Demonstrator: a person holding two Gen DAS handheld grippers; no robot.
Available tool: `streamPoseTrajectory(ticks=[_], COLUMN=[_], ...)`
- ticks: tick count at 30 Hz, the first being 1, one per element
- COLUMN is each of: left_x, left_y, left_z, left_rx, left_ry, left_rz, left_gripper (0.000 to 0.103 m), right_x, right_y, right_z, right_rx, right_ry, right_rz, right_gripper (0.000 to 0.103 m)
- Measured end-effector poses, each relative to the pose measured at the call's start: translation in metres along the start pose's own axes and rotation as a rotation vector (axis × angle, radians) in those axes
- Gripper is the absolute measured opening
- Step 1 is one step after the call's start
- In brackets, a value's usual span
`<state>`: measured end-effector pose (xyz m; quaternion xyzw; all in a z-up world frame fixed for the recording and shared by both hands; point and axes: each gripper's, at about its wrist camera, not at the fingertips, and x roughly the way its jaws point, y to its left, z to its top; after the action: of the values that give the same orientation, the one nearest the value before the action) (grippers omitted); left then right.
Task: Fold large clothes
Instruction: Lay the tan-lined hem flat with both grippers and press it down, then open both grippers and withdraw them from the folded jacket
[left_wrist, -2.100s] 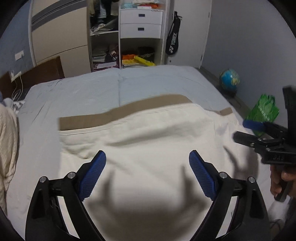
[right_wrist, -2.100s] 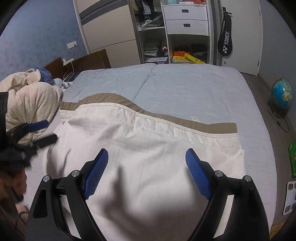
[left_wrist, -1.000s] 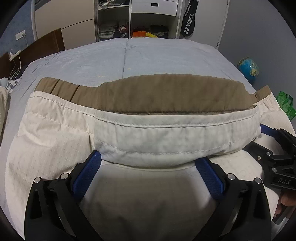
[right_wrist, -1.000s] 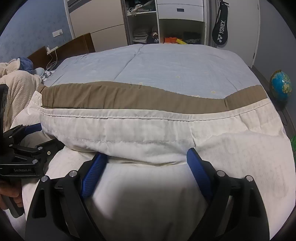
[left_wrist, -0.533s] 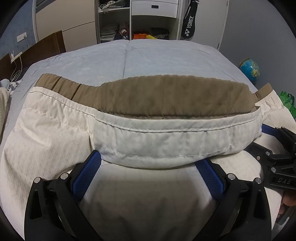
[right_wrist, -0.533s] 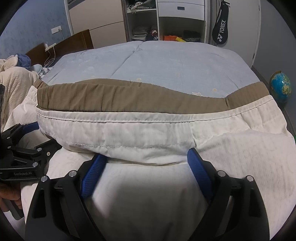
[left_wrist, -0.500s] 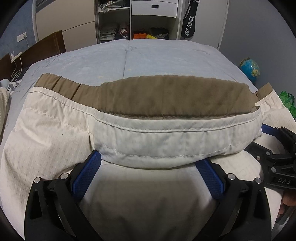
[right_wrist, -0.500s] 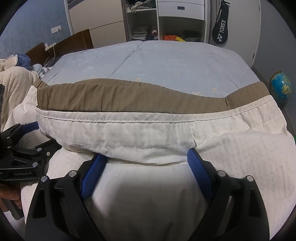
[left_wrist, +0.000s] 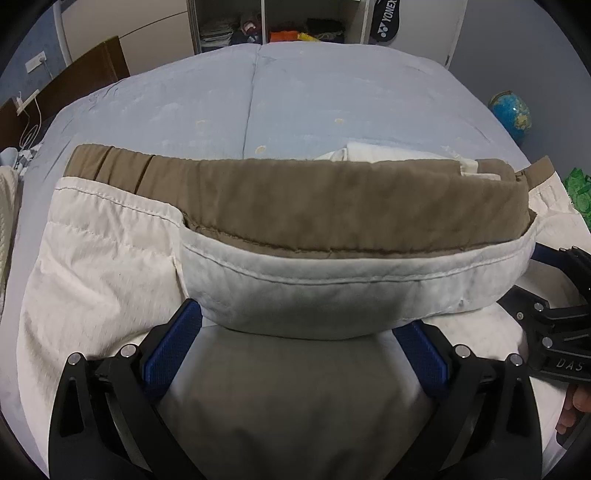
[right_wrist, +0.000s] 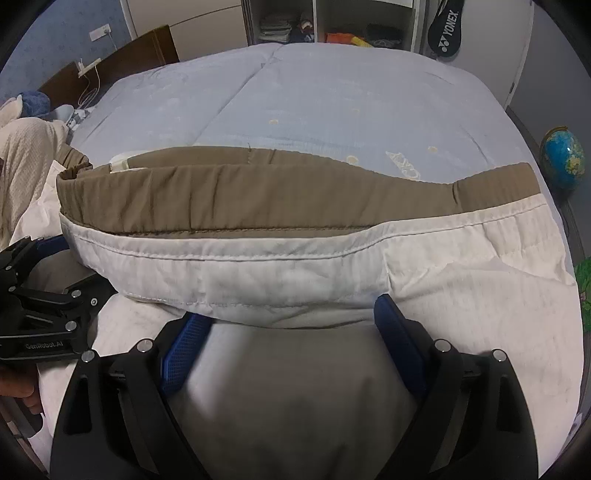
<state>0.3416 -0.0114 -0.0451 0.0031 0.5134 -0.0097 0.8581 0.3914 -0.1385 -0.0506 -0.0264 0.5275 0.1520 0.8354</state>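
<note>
Bedding it was, really: a big cream quilted cover with a brown band, lying across the blue bed, its banded edge draped over both my tongs. I judged it soft, bulky and light, best taken at the stitched hem. My left tongs and right tongs stood with fingers spread wide, cloth resting on them, nothing pinched. The right view alone showed a knitted blanket; the left alone showed white cloth behind the band.
</note>
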Motion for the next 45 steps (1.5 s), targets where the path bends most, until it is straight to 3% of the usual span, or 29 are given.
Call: streamPoseTrajectory(ticks=[12,17,20,24,29,36,40,45], left_x=[-0.001,-0.018,-0.04,-0.08,-0.12,-0.175,-0.209,-0.239], left_y=[0.001,0.01,0.013,0.015,0.016,0.017,0.01,0.005], left_z=[-0.002,-0.004,-0.014,-0.039,-0.075,-0.125,-0.152,-0.167], left_rx=[-0.004,-0.044,-0.051,-0.061,-0.066,-0.066,-0.005,0.021], left_ry=[-0.008,-0.017,-0.071,-0.141,-0.163,-0.201,-0.241,-0.277], left_rz=[-0.016,-0.068,-0.122,-0.157,-0.154,-0.097,-0.06,-0.052], left_gripper=[0.098,0.097,0.097,0.097,0.097,0.097,0.097,0.097], right_x=[0.0,-0.032,-0.059,-0.096,-0.138,-0.184,-0.21,-0.238], right_y=[-0.001,-0.005,-0.013,-0.022,-0.025,-0.007,0.001,0.008], right_z=[-0.005,-0.016,-0.029,-0.048,-0.077,-0.113,-0.142,-0.17], right_rx=[-0.008,-0.007,0.017,0.048,0.059,0.016,0.012,0.004], right_ry=[-0.012,-0.104,-0.152,-0.195,-0.21,-0.241,-0.256,-0.262], right_rz=[-0.002,0.011,0.029,0.062,0.079,0.041,0.027,0.011], right_gripper=[0.086,0.086,0.086,0.086,0.092,0.095,0.095,0.095])
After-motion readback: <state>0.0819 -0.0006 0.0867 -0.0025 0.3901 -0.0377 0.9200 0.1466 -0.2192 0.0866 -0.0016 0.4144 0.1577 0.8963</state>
